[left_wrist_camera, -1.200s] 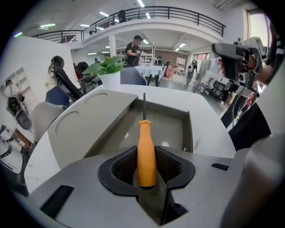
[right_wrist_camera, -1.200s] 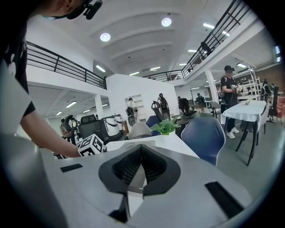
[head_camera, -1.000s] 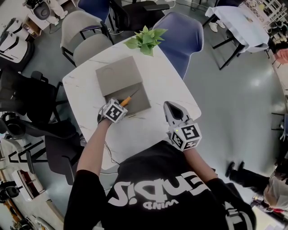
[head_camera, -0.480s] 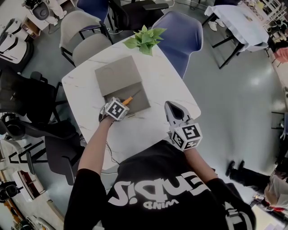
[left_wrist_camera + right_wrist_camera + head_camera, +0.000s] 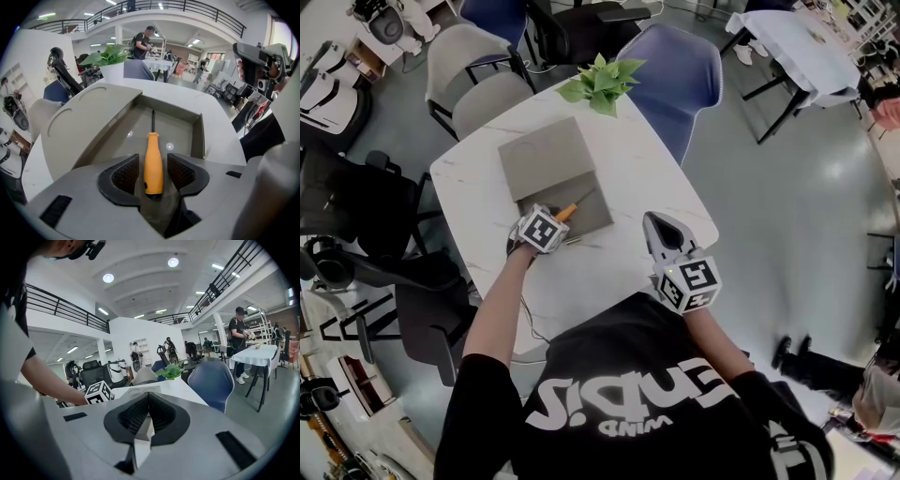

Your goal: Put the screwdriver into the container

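An orange-handled screwdriver (image 5: pixel 153 161) (image 5: pixel 567 210) points into the open grey container (image 5: pixel 199 136) (image 5: pixel 598 217), its thin shaft over the tray floor. Its handle lies between the jaws of my left gripper (image 5: pixel 153 171) (image 5: pixel 553 218) at the container's near edge. Those jaws are opening, with narrow gaps on both sides of the handle, so the pads (image 5: pixel 125 174) no longer press on it. The container's lid (image 5: pixel 546 155) lies flat, folded back beyond the tray. My right gripper (image 5: pixel 147 401) (image 5: pixel 661 230) hovers at the table's right front, shut with nothing in it.
A potted green plant (image 5: pixel 602 82) stands at the far edge of the white marble table (image 5: pixel 647 178). Chairs ring the table: blue (image 5: pixel 680 75) at far right, grey (image 5: pixel 478 80) at far left, black (image 5: pixel 356 202) to the left.
My left gripper has crept slightly right, nearer the container, with the screwdriver still between its jaws. The right gripper has stayed put.
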{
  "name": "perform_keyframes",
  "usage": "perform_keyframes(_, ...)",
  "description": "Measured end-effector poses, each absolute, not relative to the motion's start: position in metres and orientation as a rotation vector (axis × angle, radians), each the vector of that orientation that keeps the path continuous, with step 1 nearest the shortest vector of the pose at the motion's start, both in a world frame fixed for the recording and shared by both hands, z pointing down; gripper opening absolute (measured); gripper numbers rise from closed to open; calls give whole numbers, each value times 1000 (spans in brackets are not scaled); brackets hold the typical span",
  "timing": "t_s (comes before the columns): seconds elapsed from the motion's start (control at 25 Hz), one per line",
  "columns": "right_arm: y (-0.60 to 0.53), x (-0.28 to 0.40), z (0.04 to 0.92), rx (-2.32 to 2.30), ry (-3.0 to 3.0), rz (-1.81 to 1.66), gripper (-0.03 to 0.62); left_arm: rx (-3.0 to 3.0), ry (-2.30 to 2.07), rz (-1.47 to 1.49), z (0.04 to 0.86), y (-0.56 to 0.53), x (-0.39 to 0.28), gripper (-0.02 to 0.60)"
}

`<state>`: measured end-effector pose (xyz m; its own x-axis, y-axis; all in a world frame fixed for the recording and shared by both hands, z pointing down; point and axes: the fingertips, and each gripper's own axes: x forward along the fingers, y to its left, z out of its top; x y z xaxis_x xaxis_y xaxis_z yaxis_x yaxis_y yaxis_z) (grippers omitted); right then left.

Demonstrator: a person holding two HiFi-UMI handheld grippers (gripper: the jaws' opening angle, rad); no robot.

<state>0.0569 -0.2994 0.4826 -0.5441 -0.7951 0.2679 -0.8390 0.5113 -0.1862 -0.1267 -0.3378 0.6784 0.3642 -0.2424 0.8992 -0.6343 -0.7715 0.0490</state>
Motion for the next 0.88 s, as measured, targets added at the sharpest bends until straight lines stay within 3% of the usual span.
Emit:
perform_keyframes(0.2, -297, 57, 482, 1401, -2603, 446, 12, 2280, -865, 1328, 654, -343, -133, 176)
perform_keyframes(0.32, -296, 55, 482, 1382, -2615, 438, 12, 2328, -977, 1216, 619, -347, -139, 57)
perform_keyframes(0.4, -293, 54, 482, 1370, -2619, 434, 12, 2342, -1012, 1110, 596, -342, -141, 15)
perform_keyframes(0.88, -276, 35, 470, 1240, -2674, 346, 12, 2413, -1426, 476, 483, -275, -161, 14)
